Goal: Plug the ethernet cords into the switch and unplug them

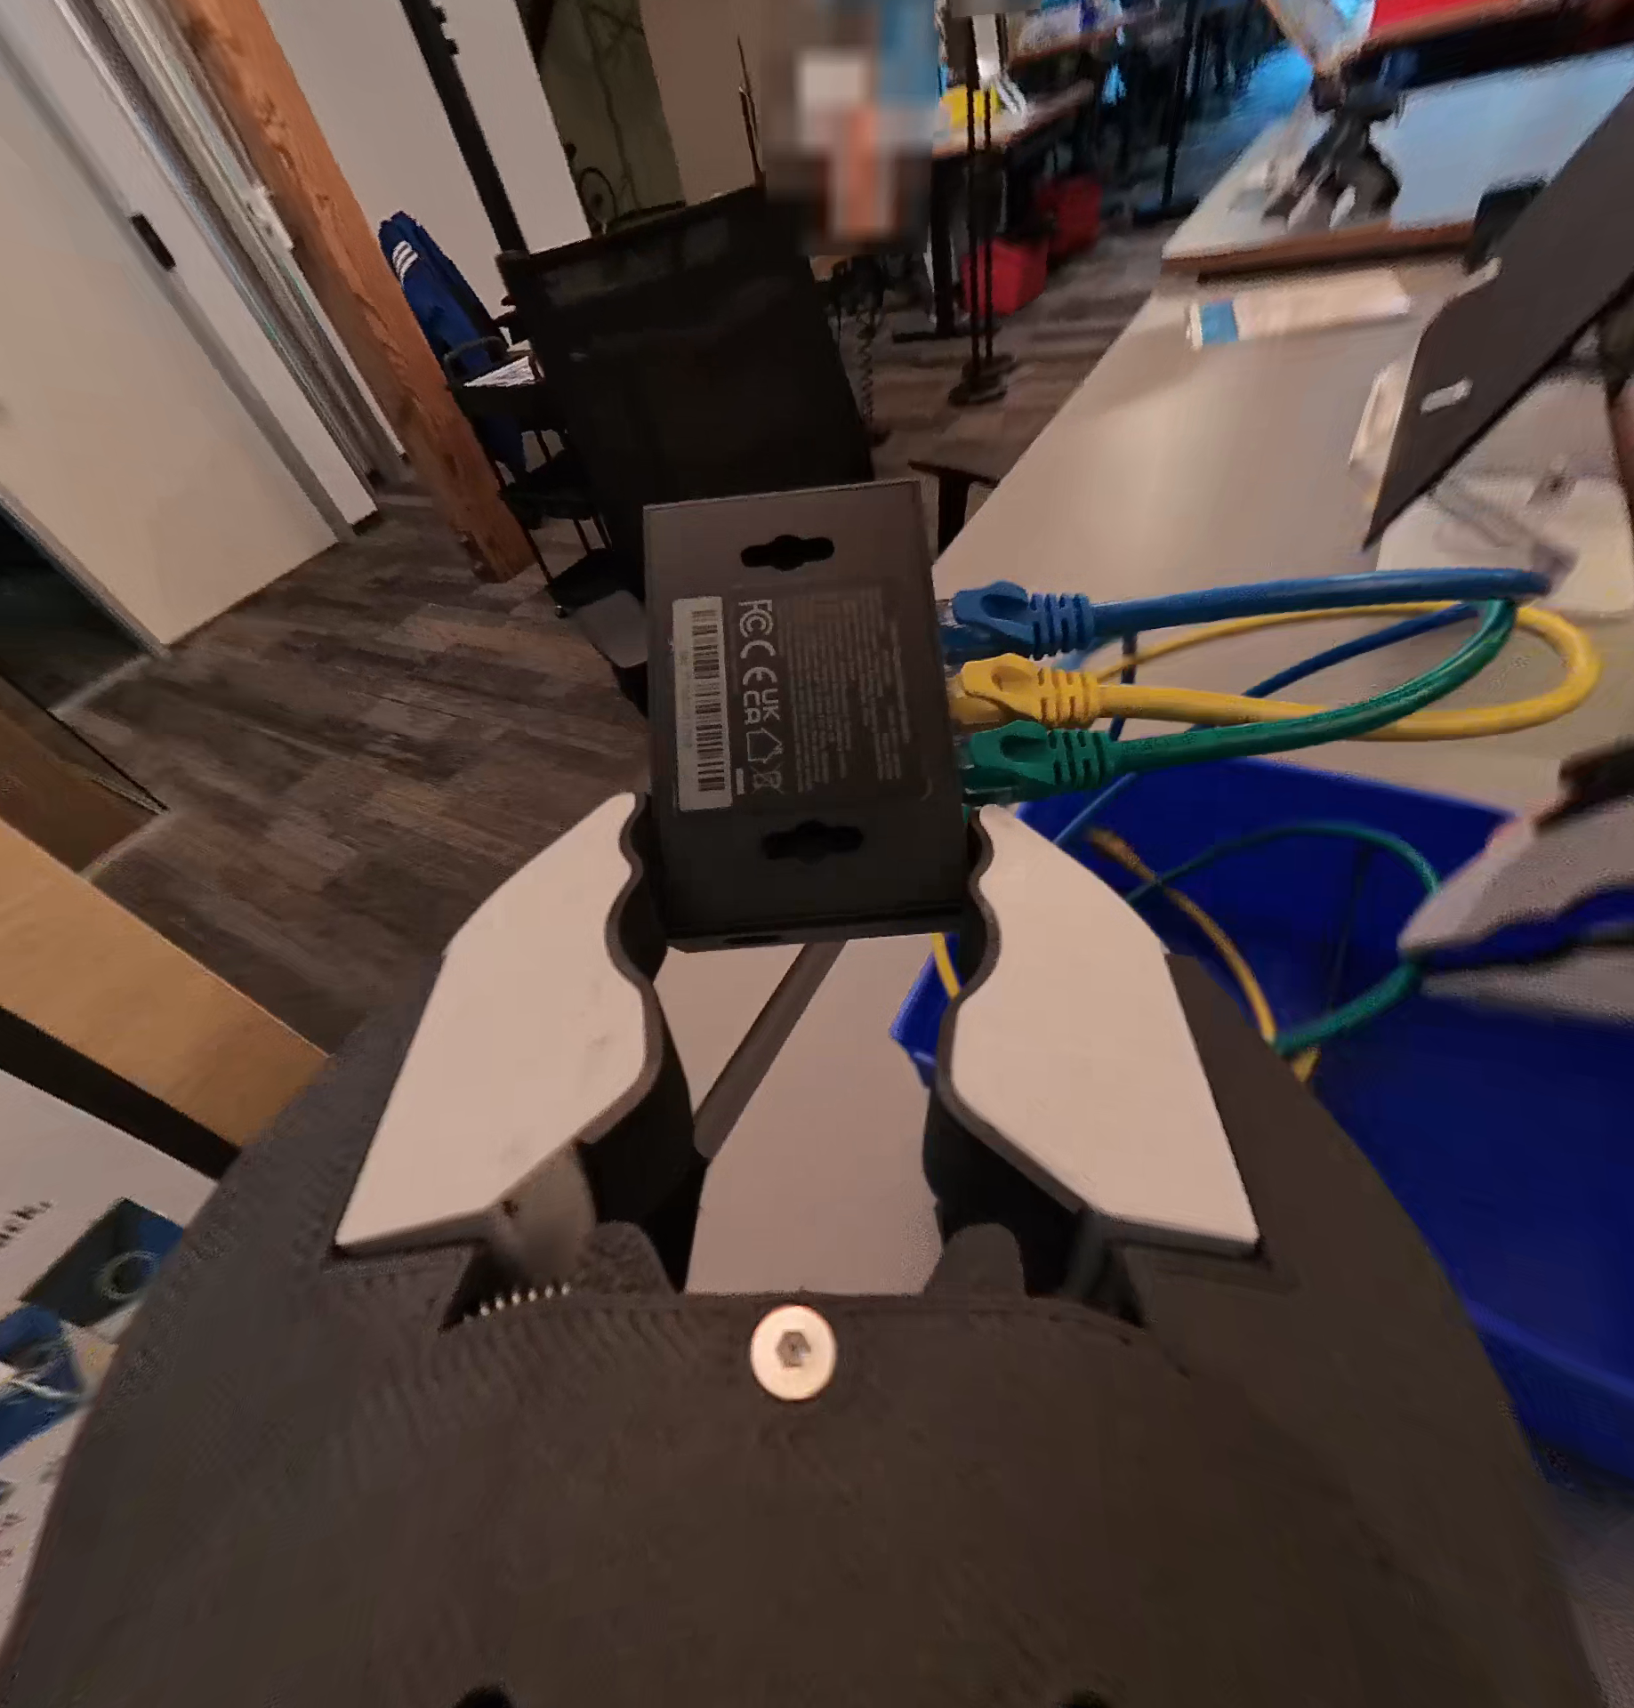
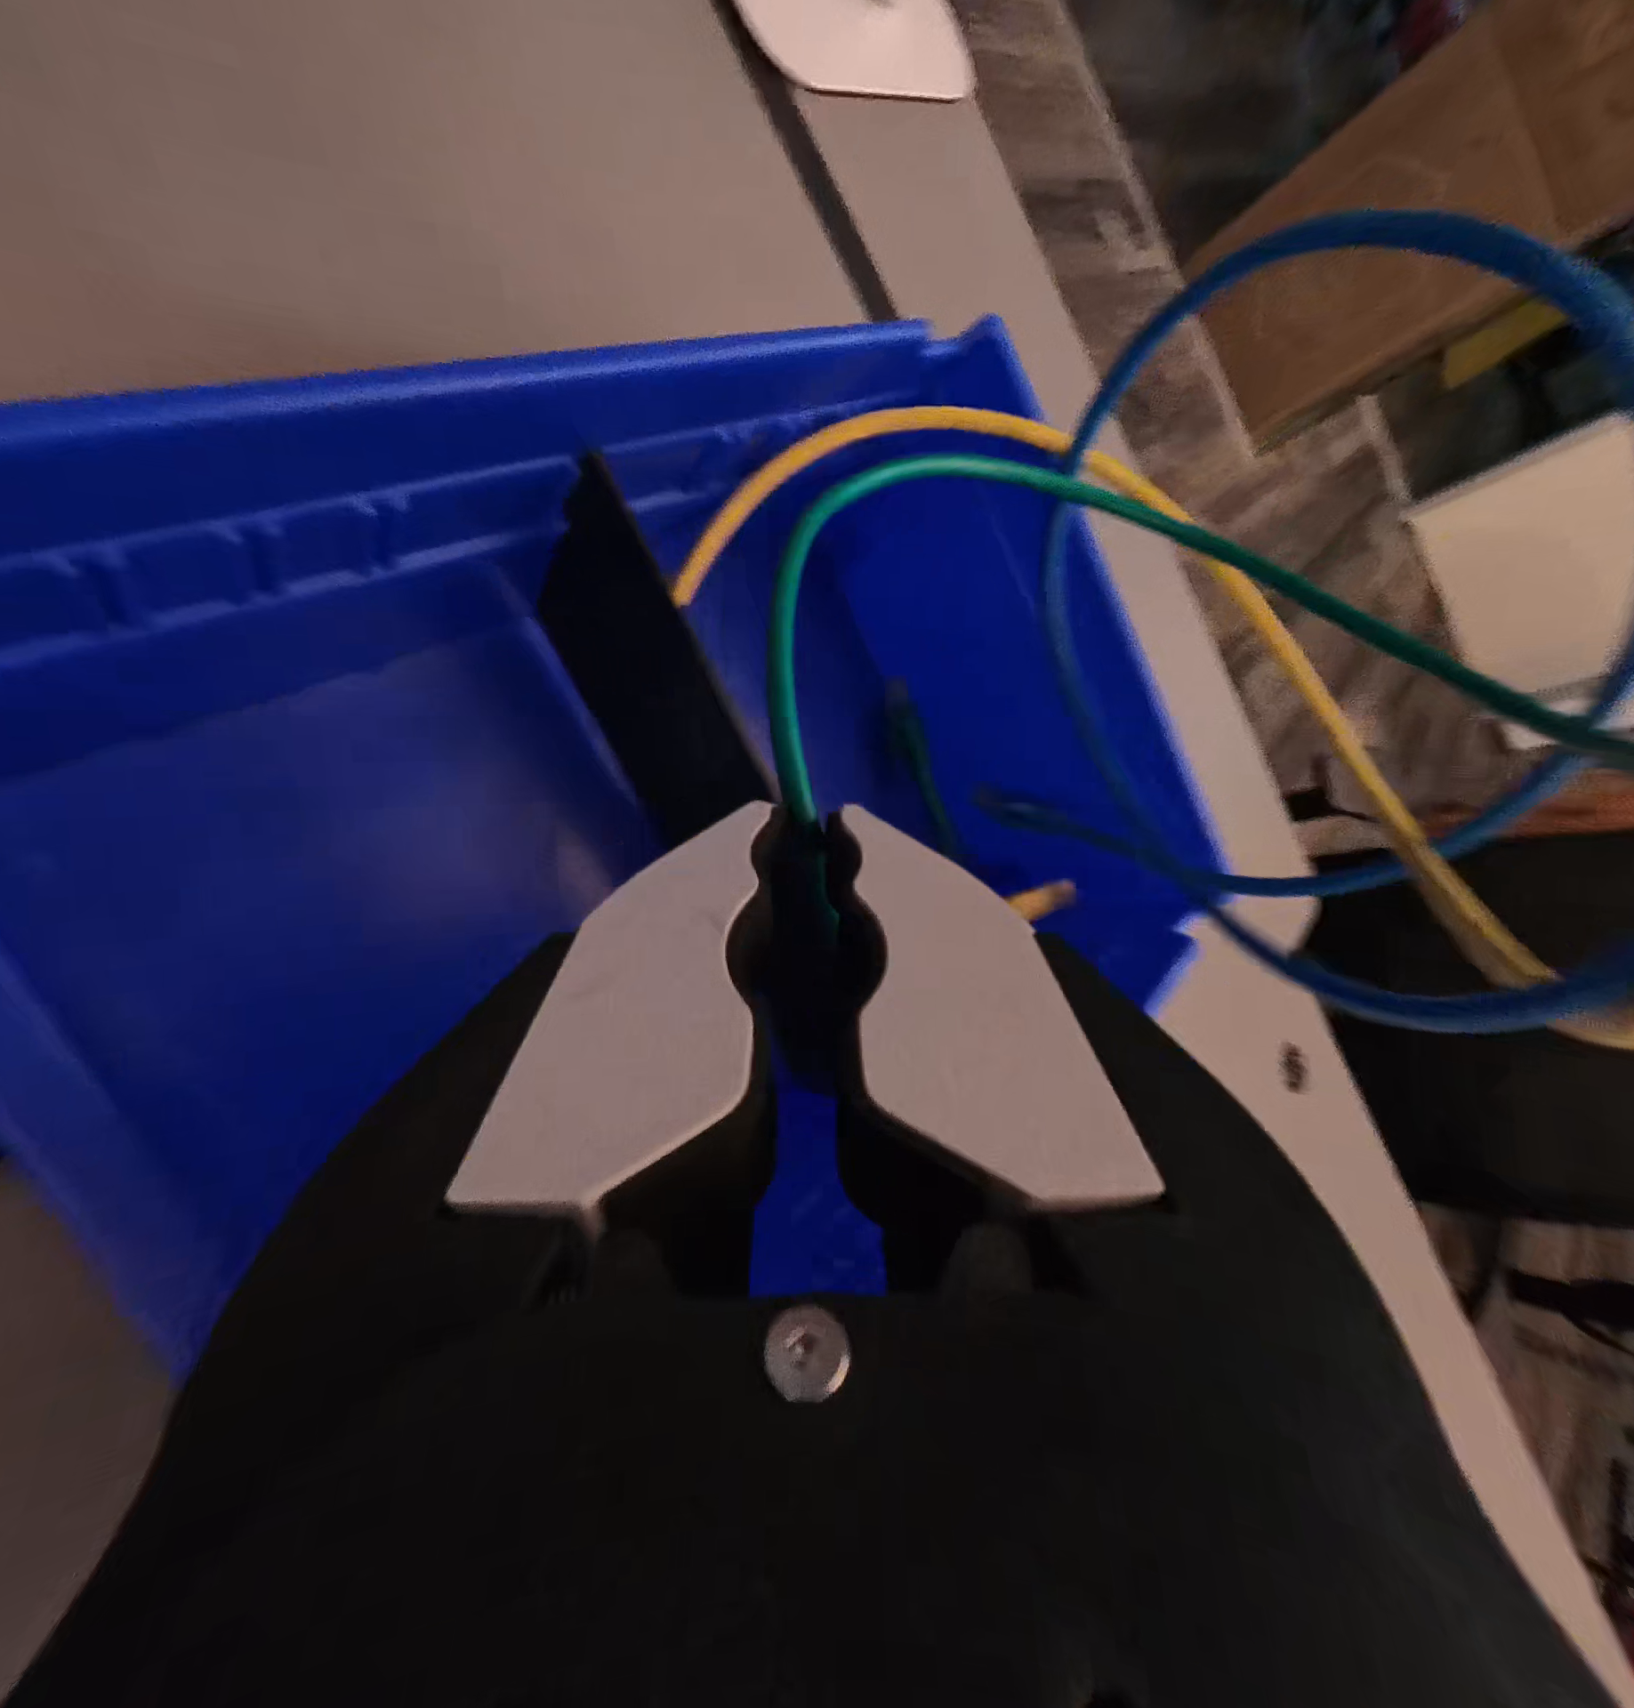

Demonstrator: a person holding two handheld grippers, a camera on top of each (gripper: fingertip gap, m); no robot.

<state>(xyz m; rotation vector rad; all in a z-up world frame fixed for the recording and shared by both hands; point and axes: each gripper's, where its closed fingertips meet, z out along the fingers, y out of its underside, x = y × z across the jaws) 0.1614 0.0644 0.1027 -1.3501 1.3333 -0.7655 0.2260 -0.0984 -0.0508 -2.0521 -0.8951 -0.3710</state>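
My left gripper (image 1: 799,869) is shut on the black switch (image 1: 794,702) and holds it in the air, underside with its label towards the camera. A blue cord (image 1: 1025,617), a yellow cord (image 1: 1025,693) and a green cord (image 1: 1035,762) are plugged into its right side. Their loops arc right and hang down towards the blue bin (image 1: 1349,1063). My right gripper (image 2: 808,832) is shut on the green cord (image 2: 785,665) near its free end, above the bin (image 2: 286,739). The yellow cord (image 2: 1164,527) and blue cord (image 2: 1072,573) loop beside it.
The grey table (image 1: 1210,444) carries the blue bin; a black divider (image 2: 637,647) stands in it. An open black laptop (image 1: 1534,305) is at the right. Beyond the table edge are a cardboard box (image 1: 74,970), a wooden post (image 1: 332,277) and dark chairs (image 1: 683,370). About 25 cm separates my left fingertips from my right.
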